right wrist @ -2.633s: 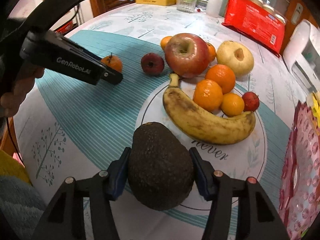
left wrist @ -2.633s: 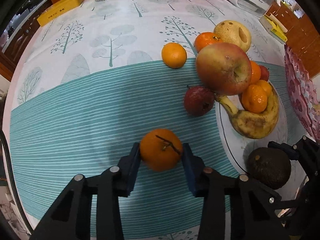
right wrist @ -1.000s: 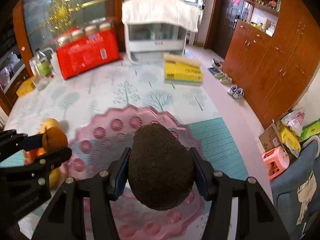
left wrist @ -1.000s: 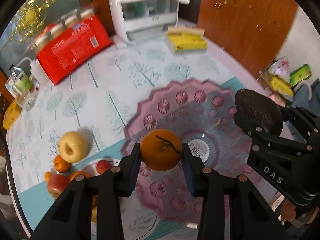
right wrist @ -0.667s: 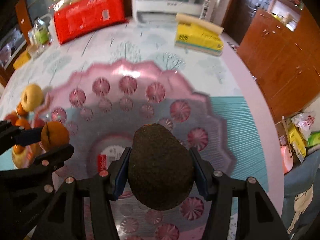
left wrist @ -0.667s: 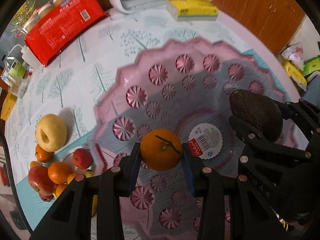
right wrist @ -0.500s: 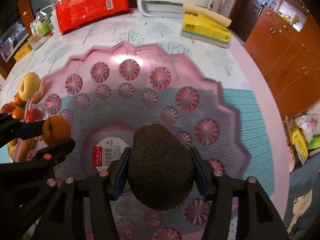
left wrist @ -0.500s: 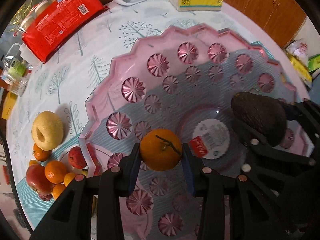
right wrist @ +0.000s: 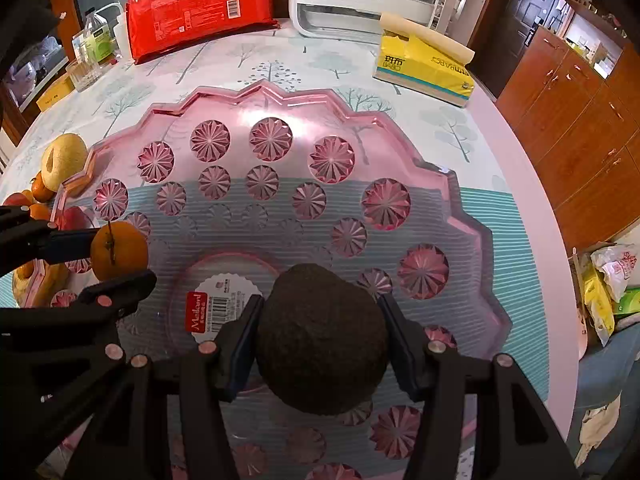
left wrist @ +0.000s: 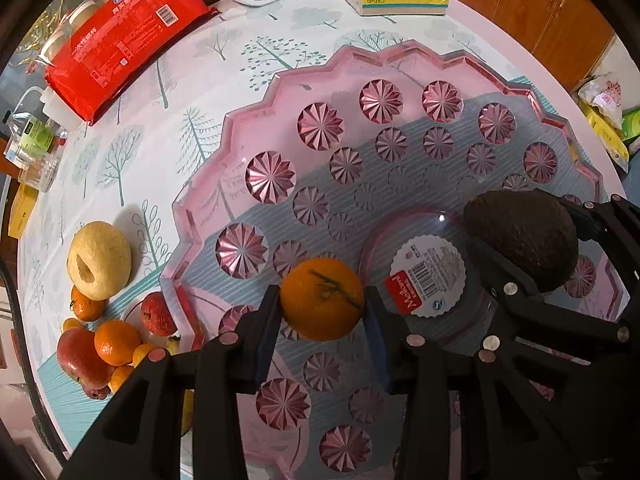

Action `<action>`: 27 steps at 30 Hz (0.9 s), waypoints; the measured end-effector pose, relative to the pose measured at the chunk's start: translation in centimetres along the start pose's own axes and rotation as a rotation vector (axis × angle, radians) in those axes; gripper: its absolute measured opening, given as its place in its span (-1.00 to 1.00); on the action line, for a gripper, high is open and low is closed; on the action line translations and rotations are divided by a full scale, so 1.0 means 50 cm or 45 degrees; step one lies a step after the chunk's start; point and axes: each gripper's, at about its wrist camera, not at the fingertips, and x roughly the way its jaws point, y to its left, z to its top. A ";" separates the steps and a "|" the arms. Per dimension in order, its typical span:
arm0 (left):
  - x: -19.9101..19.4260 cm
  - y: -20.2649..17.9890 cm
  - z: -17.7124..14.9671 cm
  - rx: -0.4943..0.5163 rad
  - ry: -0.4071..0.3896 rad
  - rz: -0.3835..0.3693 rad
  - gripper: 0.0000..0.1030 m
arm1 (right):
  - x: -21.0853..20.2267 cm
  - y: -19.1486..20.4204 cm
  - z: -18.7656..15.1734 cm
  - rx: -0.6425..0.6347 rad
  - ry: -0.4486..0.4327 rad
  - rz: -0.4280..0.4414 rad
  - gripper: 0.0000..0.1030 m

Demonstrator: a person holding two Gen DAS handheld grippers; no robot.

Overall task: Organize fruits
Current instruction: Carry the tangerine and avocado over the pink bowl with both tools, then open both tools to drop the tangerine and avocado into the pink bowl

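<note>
A small orange [left wrist: 322,298] with a dry stem sits between the pads of my left gripper [left wrist: 321,305], low over the pink glass plate [left wrist: 224,128] near its labelled centre. The left jaws are opening, and both pads still touch the orange. In the right wrist view the same orange [right wrist: 119,250] shows at the left, between two black fingers. My right gripper [right wrist: 320,312] is shut on a dark, rough avocado [right wrist: 322,340], also just over the plate [right wrist: 200,92]. The avocado [left wrist: 524,236] appears at the right of the left wrist view.
Left of the plate lies a heap of fruit: a yellow pear [left wrist: 98,260], a red apple [left wrist: 78,356], oranges [left wrist: 116,342]. A red pack [left wrist: 120,40], a yellow tissue box [right wrist: 424,64] and a white appliance [right wrist: 360,0] stand behind. The table edge runs along the right.
Both grippers have come down from above the table to just over the pink plate, each with its fruit. The left pads have parted slightly around the orange.
</note>
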 end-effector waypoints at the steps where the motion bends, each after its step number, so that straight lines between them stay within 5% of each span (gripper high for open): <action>1: -0.002 0.000 -0.001 0.002 0.001 0.005 -0.16 | 0.000 0.001 0.000 -0.001 0.002 0.000 0.13; 10: -0.042 0.006 -0.026 -0.006 -0.033 0.065 0.36 | -0.009 -0.009 -0.015 0.048 0.017 0.048 0.13; 27: -0.099 0.044 -0.058 -0.114 -0.058 0.032 0.78 | -0.069 -0.002 -0.028 0.059 -0.063 0.052 0.21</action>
